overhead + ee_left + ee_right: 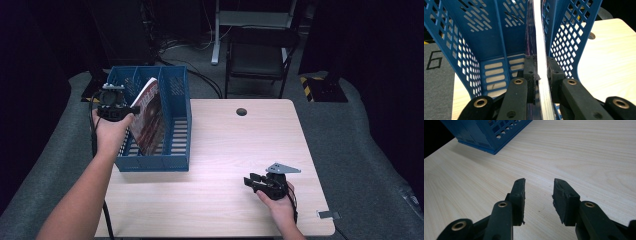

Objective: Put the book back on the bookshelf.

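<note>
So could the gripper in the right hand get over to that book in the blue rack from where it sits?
Probably yes. The right gripper is open and holds nothing, and bare table lies between it and the rack. The left gripper already clamps the book, though.

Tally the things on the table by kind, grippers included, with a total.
Blue file rack: 1
Magazine, standing in the rack: 1
Grippers: 2, left gripper shut on the magazine, right gripper open over bare wood
Total: 4
</note>
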A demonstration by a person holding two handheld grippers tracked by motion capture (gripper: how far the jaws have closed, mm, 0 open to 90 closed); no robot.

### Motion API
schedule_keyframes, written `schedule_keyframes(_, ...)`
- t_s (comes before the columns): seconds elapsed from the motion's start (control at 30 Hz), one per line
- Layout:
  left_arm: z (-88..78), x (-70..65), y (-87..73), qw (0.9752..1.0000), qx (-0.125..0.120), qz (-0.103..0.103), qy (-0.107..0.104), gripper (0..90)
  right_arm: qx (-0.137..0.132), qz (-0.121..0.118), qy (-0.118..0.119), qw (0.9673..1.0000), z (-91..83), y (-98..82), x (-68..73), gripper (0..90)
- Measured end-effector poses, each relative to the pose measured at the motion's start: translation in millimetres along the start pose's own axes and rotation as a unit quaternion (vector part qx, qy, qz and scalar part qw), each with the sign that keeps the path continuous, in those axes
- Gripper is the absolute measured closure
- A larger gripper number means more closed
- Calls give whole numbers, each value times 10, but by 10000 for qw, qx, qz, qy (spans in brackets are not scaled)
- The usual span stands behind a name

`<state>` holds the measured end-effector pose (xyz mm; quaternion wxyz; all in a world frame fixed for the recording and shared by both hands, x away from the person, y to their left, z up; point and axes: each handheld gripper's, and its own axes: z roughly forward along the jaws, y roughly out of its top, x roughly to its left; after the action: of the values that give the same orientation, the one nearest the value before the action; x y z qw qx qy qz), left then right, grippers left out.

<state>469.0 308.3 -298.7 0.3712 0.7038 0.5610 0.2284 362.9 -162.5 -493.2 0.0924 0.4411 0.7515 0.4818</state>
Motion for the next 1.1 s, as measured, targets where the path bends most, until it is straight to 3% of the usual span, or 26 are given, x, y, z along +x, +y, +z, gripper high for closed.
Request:
schedule_keyframes(0.57, 43, 32, -14, 9998, 156, -44, 97, 822, 3, 2, 8, 10000, 1, 1, 3, 617)
schedule_keyframes(0.97, 56, 22, 7, 9997, 222, 72, 62, 839, -2, 10, 1, 10000, -2, 1, -2, 617)
schedule_keyframes(1.1, 59, 20, 10, 9996, 215, 66, 149, 840, -4, 4, -1, 10000, -1, 0, -5, 617)
